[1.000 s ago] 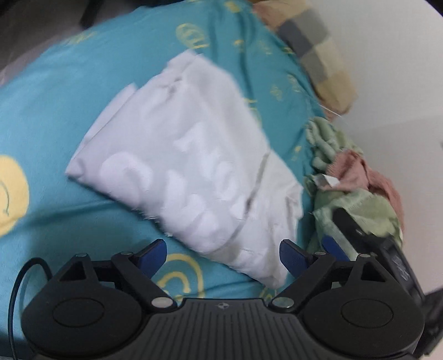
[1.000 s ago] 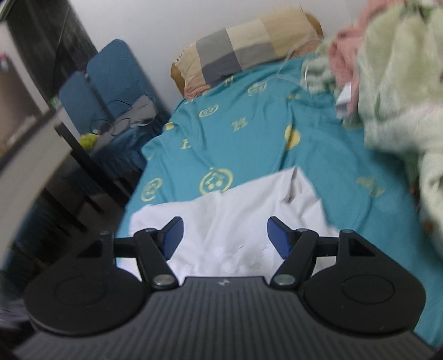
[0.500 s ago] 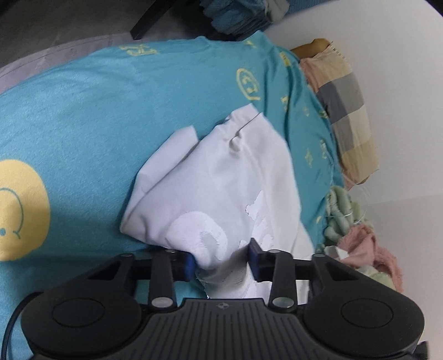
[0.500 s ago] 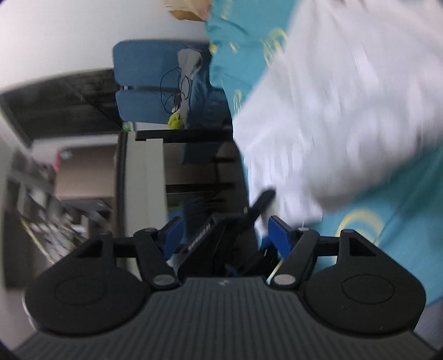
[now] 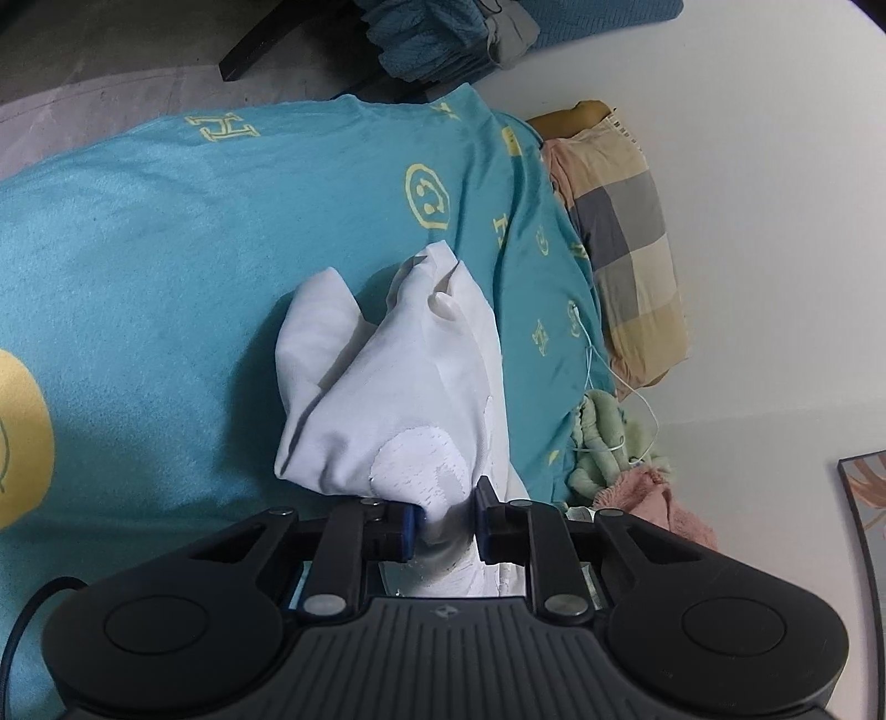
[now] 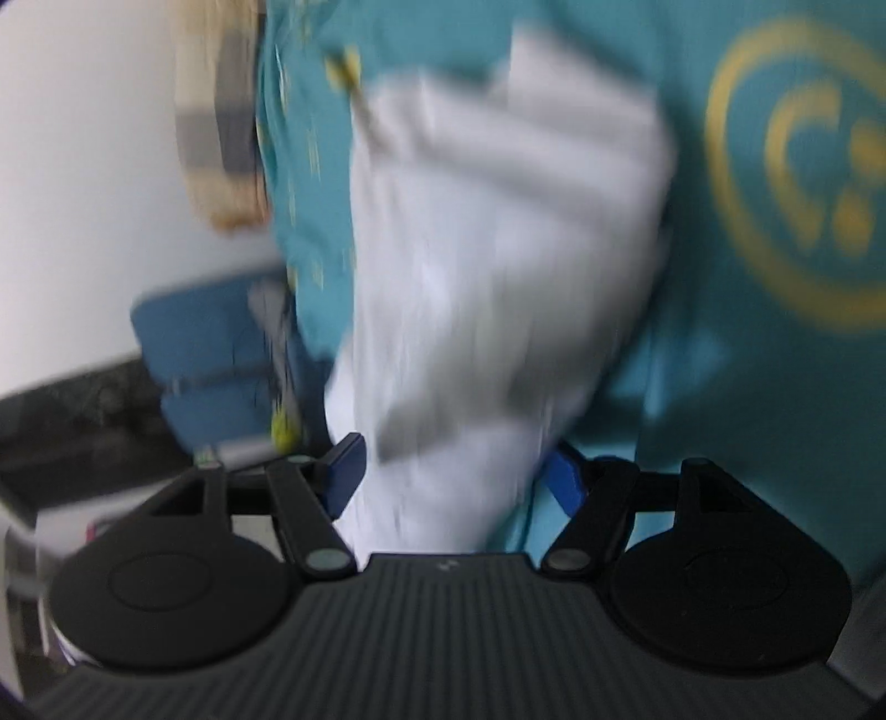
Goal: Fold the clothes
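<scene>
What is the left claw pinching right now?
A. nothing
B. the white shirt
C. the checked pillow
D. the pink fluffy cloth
B: the left claw has both blue pads pressed into a bunch of the white shirt, which trails away over the teal bedsheet.

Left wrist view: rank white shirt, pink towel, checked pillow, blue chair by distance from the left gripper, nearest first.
1. White shirt, pinched in the left gripper.
2. Pink towel, just right of the fingers.
3. Checked pillow, upper right by the wall.
4. Blue chair, top, beyond the bed's edge.
</scene>
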Available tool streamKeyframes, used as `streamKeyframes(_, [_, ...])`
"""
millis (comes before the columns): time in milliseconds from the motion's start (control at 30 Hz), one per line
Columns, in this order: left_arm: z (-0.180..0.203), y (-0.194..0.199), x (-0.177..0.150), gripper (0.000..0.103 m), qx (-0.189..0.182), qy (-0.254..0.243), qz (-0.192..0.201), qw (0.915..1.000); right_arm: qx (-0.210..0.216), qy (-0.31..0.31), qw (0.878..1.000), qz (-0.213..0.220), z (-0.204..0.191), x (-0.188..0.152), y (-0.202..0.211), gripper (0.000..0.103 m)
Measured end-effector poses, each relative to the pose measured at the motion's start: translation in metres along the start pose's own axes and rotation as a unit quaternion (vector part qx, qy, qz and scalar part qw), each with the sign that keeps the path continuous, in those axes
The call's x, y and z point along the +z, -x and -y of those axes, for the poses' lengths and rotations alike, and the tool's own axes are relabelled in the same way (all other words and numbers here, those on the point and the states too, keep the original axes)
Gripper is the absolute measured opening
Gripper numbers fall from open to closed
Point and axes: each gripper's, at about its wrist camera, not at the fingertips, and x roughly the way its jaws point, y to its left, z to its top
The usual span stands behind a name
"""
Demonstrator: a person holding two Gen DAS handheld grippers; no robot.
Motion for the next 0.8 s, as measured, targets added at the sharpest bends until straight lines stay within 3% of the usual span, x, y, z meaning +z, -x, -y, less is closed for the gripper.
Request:
streamKeyframes(67, [0.0,-0.001,0.001,0.021,0.0,0.001,-0.002,1.0,-0.008,0.013,1.0,0.017,-0.004,0.003,0.001,0.07])
streamKeyframes(167, [0.001,-0.002,0.003,0.021,0.0,0.0,-0.003,1.0,-0.021,0.032,0.998,0.043,-0.009,0.007,0.001,0.049])
streamKeyframes(233, [0.001,-0.001,0.005,0.021,-0.001,0.002,-0.004,1.0,-0.026,0.047,0.997,0.059,-0.013,0.008,0.003,0.029])
streamKeyframes(300, [0.004,0.002,0.006,0.021,-0.003,0.001,-0.002,1.0,-0.012,0.067,0.995,0.066,-0.02,0.007,0.013,0.023])
streamKeyframes(533, [0.066,0.039,-0.004,0.021,-0.023,-0.033,0.012,0.9991,0.049,0.126,0.987,0.089,-0.068,-0.004,0.077,0.021])
streamKeyframes(667, [0.131,0.047,-0.025,0.021,-0.056,-0.051,0.004,0.9972,0.081,0.152,0.979,0.113,-0.105,0.004,0.135,0.021])
streamKeyframes(800, [0.218,0.032,-0.061,0.021,-0.107,-0.086,-0.017,0.9904,0.106,0.18,0.965,0.159,-0.156,0.035,0.207,0.02])
